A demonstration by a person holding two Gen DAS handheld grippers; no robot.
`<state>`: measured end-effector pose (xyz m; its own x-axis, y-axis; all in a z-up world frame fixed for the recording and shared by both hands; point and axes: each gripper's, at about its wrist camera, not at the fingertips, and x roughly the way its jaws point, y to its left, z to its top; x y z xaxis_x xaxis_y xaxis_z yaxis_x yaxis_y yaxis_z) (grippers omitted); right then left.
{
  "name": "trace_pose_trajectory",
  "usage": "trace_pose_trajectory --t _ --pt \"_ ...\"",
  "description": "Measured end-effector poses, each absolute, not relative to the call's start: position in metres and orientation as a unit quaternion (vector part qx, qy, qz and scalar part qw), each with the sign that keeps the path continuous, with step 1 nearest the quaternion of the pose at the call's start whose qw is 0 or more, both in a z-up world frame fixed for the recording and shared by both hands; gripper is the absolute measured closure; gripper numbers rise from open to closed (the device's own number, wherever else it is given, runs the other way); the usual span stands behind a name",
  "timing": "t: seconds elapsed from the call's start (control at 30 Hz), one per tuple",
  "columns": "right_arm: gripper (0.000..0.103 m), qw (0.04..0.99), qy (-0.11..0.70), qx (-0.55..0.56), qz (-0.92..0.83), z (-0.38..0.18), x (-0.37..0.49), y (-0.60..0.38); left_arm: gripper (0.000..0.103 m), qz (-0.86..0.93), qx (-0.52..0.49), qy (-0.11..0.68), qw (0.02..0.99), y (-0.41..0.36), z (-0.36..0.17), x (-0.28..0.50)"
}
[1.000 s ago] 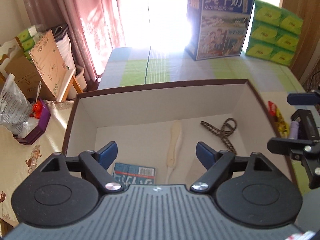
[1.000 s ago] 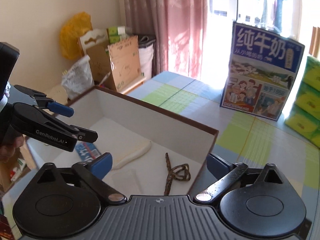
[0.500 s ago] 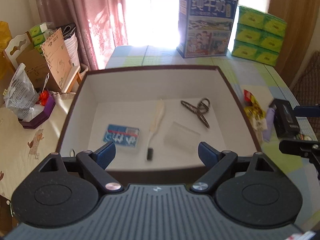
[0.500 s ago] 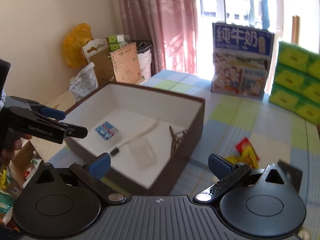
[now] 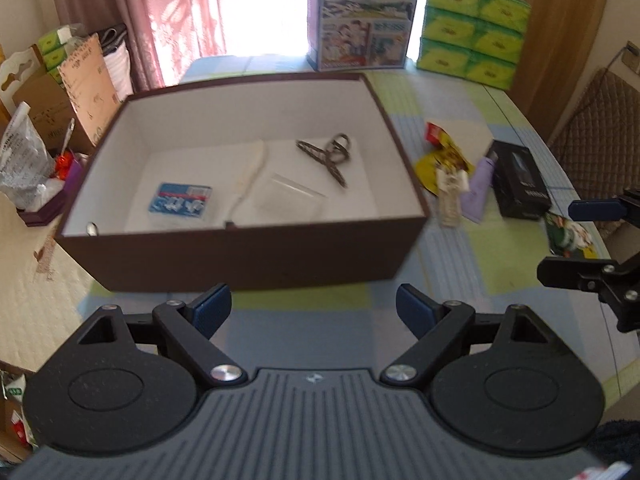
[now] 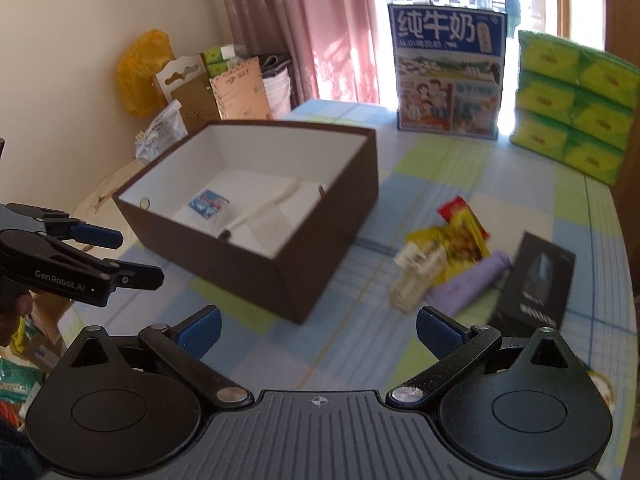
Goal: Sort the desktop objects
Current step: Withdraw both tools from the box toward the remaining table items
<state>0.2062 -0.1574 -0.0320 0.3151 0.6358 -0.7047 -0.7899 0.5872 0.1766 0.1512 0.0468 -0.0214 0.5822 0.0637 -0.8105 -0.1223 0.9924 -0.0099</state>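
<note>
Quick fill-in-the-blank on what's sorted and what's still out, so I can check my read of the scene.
1. The scissors lie inside the brown ____.
2. The lilac tube lies on the table between the snack packets and the ____ carton.
3. Both grippers, left and right, have fingers that are ____.

Missing words: box; black; open

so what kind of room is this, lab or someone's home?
Most likely a home, a living or dining area. Pink patterned curtains hang at a sunlit window, a blue milk carton box and stacked green tissue packs stand on a checked tablecloth, with household clutter beside it.
</note>
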Motion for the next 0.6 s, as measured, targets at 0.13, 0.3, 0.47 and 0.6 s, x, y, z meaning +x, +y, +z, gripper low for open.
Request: trace_pose_trajectory --t 0.13,0.3,0.47,0.6 --pt "0.002 0.804 0.395 -0.104 0.432 -0.037 0.205 -0.178 0.016 0.037 -0.036 0.458 0.887 0.026 -0.026 0.148" --pt "0.002 0.809 0.415 -0.108 0.402 -0.044 0.212 -0.205 0.017 0.019 -0.039 0.462 0.886 0.000 -0.033 0.150" --pt "0.002 0.817 0.431 -0.107 0.367 -0.051 0.223 -0.236 0.019 0.002 -0.043 0.467 0.883 -0.025 -0.039 0.158" --pt "0.002 0.823 0.438 -0.105 0.345 -0.054 0.232 -0.257 0.021 -0.016 -0.041 0.471 0.881 -0.049 -0.044 0.167"
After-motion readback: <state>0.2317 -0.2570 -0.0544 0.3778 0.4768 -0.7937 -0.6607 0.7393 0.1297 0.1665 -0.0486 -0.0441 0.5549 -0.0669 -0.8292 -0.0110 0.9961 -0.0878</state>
